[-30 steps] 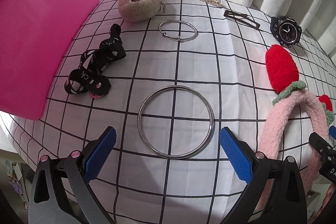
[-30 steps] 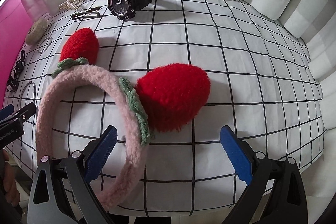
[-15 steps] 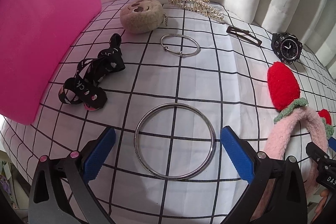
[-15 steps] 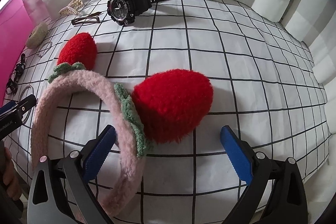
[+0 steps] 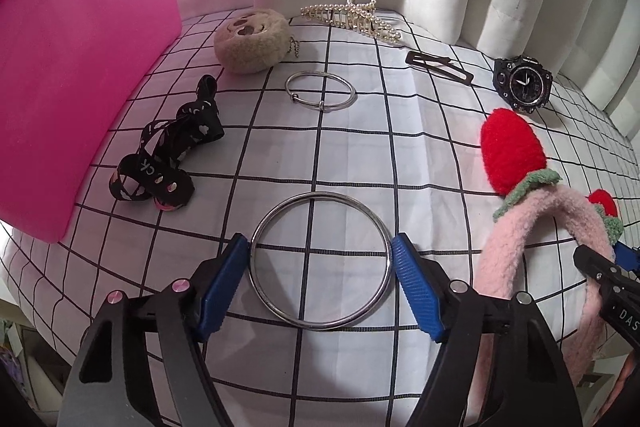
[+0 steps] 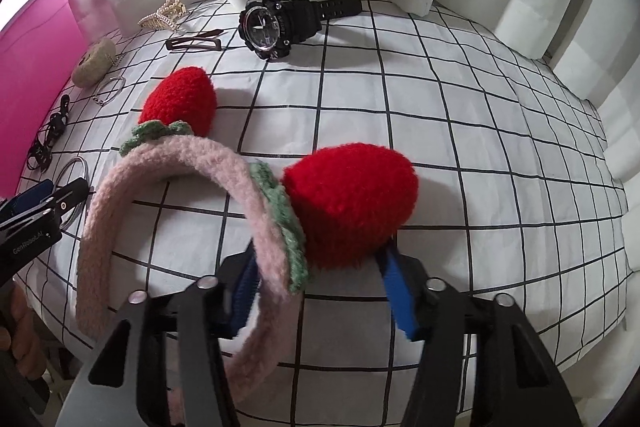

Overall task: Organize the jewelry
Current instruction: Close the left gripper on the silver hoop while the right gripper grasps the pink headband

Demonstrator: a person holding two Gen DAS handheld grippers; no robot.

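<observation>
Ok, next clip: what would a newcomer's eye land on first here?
Probably the fluffy pink headband with its two red strawberry ears, lying at the near edge of the checked cloth, the right gripper closed around one ear. Next, the big pink bin on the far left, and the large silver ring pinched between the left gripper jaws.

A: What moved on the left?
B: The left gripper [image 5: 320, 259] went forward and narrowed; its blue pads now touch both sides of the large steel ring [image 5: 320, 261].

A: And the right?
B: The right gripper [image 6: 320, 279] advanced and narrowed around the headband's [image 6: 180, 163] red strawberry [image 6: 352, 203].
</observation>
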